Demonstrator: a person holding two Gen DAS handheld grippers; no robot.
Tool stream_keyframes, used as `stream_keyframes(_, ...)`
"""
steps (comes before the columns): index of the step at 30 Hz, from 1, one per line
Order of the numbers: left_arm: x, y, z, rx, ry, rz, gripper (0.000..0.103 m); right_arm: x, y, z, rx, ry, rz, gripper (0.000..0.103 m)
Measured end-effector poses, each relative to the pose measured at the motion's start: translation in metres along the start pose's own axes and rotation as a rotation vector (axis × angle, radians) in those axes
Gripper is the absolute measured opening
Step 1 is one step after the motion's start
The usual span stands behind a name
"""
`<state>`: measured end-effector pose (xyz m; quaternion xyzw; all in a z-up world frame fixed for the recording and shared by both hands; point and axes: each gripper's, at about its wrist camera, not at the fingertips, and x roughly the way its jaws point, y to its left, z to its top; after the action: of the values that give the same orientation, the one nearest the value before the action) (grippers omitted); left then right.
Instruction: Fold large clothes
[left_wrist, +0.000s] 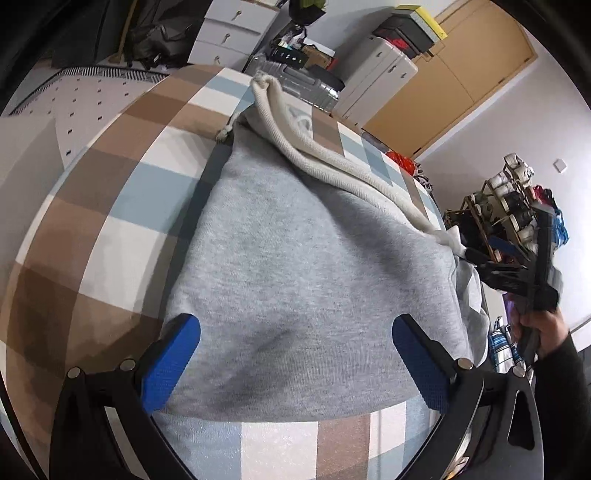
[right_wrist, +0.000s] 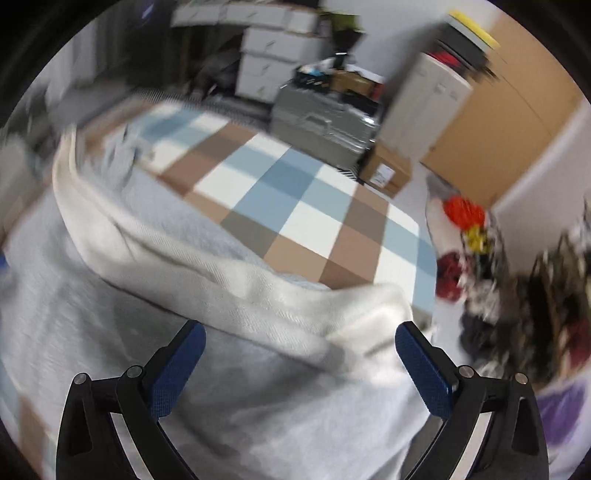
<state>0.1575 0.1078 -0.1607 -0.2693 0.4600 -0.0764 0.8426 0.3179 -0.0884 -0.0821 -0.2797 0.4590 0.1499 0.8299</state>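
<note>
Your left gripper (left_wrist: 295, 354) hangs low over the grey garment (left_wrist: 306, 280), its blue-padded fingers (left_wrist: 173, 362) spread wide with nothing between them; the near hem of the cloth runs just under the pads. The garment lies folded on a checked cover (left_wrist: 110, 206) of brown, white and pale-blue squares, and whether that surface is a bed or a table you cannot tell from these views. A cream ribbed band (left_wrist: 317, 155) runs along the garment's far right edge, from a bunched end near the top of the left wrist view down toward your right gripper (left_wrist: 480, 258). That gripper sits at the cloth's right edge, held in your hand (left_wrist: 539, 332) with a dark sleeve (left_wrist: 561, 387) behind it. In the right wrist view, which is blurred, the right gripper's fingers (right_wrist: 177, 373) also stand wide apart, with the cream band lying across the space ahead of them and close to the right pad; they are not closed on it. Beyond the cover stand a silver suitcase (right_wrist: 321, 129), a white cabinet (right_wrist: 424, 110), white drawers (left_wrist: 236, 33) and a tan door (left_wrist: 476, 62).
</note>
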Motion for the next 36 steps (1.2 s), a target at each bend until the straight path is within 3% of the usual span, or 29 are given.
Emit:
stream_keyframes(3, 0.003, -0.001, -0.001, 0.026, 0.013, 0.005, 0.101, 0.020, 0.007, -0.003, -0.102, 0.047, -0.005, 0.103)
stream_keyframes(7, 0.009, -0.006, -0.001, 0.071, 0.018, 0.025, 0.101, 0.034, 0.001, -0.002, -0.100, 0.033, 0.038, 0.101)
stream_keyframes(10, 0.015, -0.013, -0.002, 0.106, 0.030, 0.032, 0.101, 0.047, -0.001, 0.000, -0.075, 0.058, 0.135, 0.075)
stream_keyframes(11, 0.017, -0.015, -0.003, 0.115, 0.032, 0.036, 0.101, 0.050, 0.001, 0.001, -0.077, 0.067, 0.147, 0.057)
stream_keyframes(12, 0.019, -0.016, -0.004, 0.124, 0.036, 0.039, 0.101, 0.052, 0.002, 0.002, -0.081, 0.069, 0.144, 0.029)
stream_keyframes(13, 0.021, -0.019, -0.005, 0.139, 0.041, 0.044, 0.101, 0.051, 0.003, 0.004, -0.074, 0.062, 0.134, 0.011)
stream_keyframes(15, 0.022, -0.024, -0.006, 0.155, 0.041, 0.047, 0.101, 0.046, -0.003, 0.010, -0.010, 0.016, 0.130, 0.008)
stream_keyframes(18, 0.023, -0.028, -0.007, 0.171, 0.040, 0.054, 0.101, 0.033, -0.024, 0.019, 0.154, -0.096, 0.149, 0.008)
stream_keyframes(22, 0.024, -0.029, -0.007, 0.183, 0.039, 0.067, 0.101, 0.039, -0.027, 0.031, 0.233, -0.116, 0.126, 0.011)
stream_keyframes(26, 0.023, -0.027, -0.008, 0.185, 0.040, 0.078, 0.101, 0.051, -0.028, 0.039, 0.299, -0.108, -0.053, 0.068)
stream_keyframes(29, 0.022, -0.025, -0.009, 0.176, 0.040, 0.080, 0.101, 0.041, -0.045, 0.033, 0.341, -0.129, -0.062, 0.069)
stream_keyframes(31, 0.021, -0.024, -0.008, 0.170, 0.040, 0.077, 0.101, 0.026, -0.065, 0.024, 0.356, -0.145, -0.035, 0.075)
stream_keyframes(33, 0.021, -0.024, -0.007, 0.164, 0.041, 0.074, 0.101, 0.012, -0.080, 0.014, 0.344, -0.151, -0.044, 0.094)
stream_keyframes(36, 0.022, -0.027, -0.008, 0.167, 0.046, 0.077, 0.101, -0.003, -0.096, -0.005, 0.294, -0.145, -0.040, 0.099)
